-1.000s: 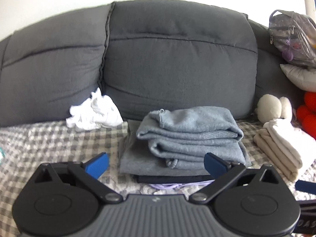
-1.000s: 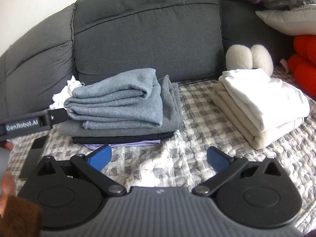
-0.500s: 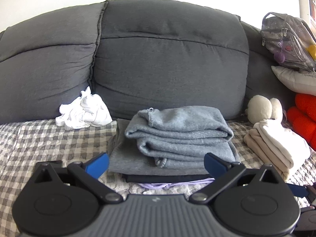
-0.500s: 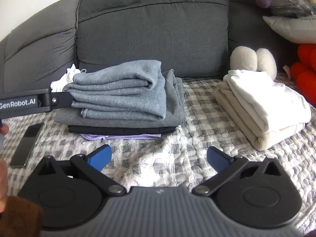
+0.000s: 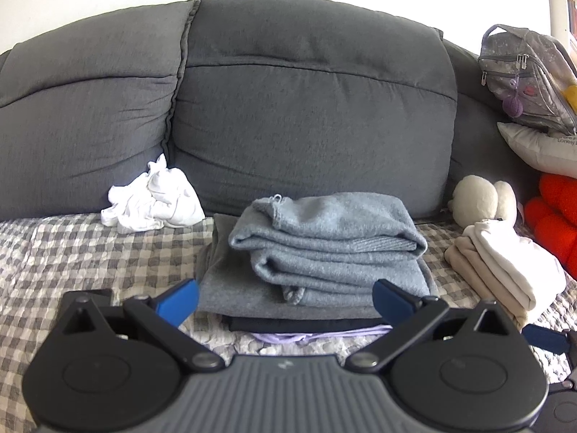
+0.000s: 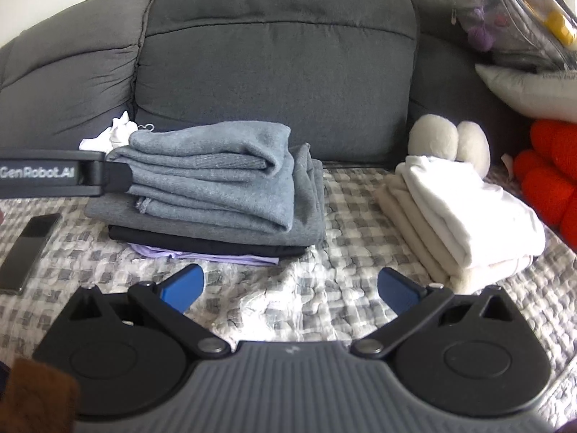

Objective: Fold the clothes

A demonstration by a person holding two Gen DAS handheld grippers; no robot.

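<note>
A stack of folded clothes (image 5: pixel 324 252) sits on the checked sofa cover, grey garments on top, a black and a lilac one beneath; it also shows in the right wrist view (image 6: pixel 216 187). A crumpled white garment (image 5: pixel 151 202) lies behind it to the left. A second folded pile, white and cream (image 6: pixel 461 216), lies to the right (image 5: pixel 505 270). My left gripper (image 5: pixel 285 296) is open and empty, just in front of the grey stack. My right gripper (image 6: pixel 290 288) is open and empty over the cover between the two piles.
The grey sofa back (image 5: pixel 306 115) rises behind. A dark phone (image 6: pixel 29 249) lies on the cover at left. A white plush toy (image 6: pixel 447 140), red plush (image 6: pixel 548 180), pillow (image 6: pixel 533 90) and a backpack (image 5: pixel 526 75) crowd the right side.
Both grippers have drawn back and shifted slightly; the piles look a little farther and the left view has turned left. Both stay open and the clothes have not moved.
</note>
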